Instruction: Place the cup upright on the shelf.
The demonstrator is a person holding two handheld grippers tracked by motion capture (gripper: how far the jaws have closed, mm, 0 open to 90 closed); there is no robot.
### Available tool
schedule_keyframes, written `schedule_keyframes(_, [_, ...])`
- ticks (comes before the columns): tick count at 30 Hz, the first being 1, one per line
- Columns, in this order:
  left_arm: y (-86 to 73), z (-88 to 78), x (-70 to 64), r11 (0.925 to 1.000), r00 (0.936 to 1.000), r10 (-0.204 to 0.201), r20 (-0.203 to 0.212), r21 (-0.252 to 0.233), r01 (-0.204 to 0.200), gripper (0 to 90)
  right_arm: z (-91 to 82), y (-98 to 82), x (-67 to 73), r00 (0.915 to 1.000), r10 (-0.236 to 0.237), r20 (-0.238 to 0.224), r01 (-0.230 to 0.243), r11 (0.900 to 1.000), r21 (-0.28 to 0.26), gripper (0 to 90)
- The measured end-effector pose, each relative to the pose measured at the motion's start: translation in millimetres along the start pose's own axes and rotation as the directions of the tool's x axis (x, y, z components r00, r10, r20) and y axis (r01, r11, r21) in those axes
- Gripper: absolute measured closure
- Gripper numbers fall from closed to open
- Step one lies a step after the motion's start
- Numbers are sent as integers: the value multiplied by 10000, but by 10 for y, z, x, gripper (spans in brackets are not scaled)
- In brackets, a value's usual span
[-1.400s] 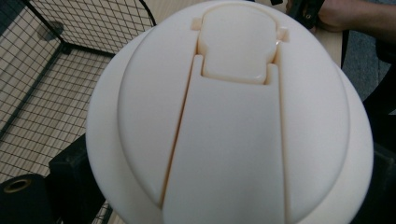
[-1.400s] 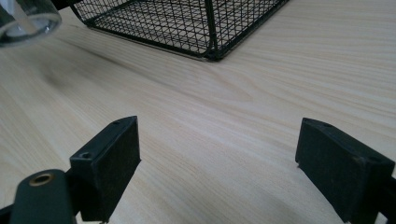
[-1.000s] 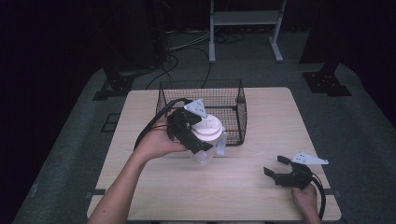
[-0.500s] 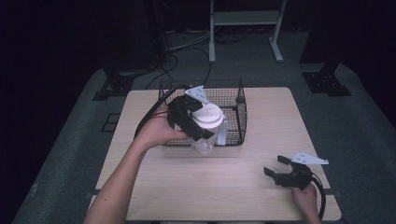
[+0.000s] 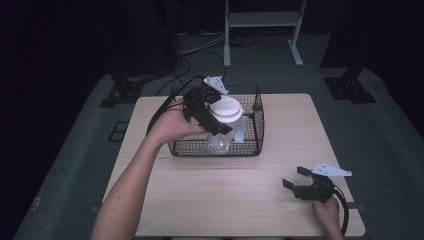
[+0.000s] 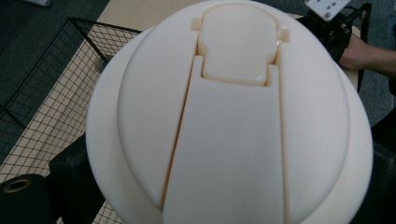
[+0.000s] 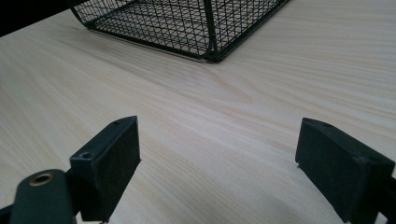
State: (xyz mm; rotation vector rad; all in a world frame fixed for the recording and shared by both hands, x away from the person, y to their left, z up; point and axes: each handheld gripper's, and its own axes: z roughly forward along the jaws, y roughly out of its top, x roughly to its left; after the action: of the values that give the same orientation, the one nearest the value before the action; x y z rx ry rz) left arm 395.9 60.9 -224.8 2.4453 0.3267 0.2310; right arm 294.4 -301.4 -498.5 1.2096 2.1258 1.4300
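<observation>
Wire basket (image 5: 250,145) on table (image 5: 215,195), far-centre. Lidded cup (image 5: 224,117) in left gripper (image 5: 210,112), above basket's left half. Right gripper (image 5: 306,185) on table near right corner, well apart from basket.

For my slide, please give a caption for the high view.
Left tool holds a white-lidded clear cup above the wire basket; right tool rests open.

Light: overhead, bright on table (image 5: 280,125); surroundings dark.
Glare: slight on white lid (image 6: 233,116).
Blur: high view soft; near jaws defocused.
</observation>
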Motion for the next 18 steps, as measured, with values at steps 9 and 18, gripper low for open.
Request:
schedule_keyframes(9, [127, 61, 149, 9997, 9998, -136, -114, 188, 138, 58, -2, 0, 0, 10000, 59, 0, -59, 10000, -9, 129])
schedule_keyframes(18, [186, 122, 331, 9987, 9988, -443, -184, 224, 447, 58, -6, 0, -3, 9999, 103, -49, -103, 9999, -48, 129])
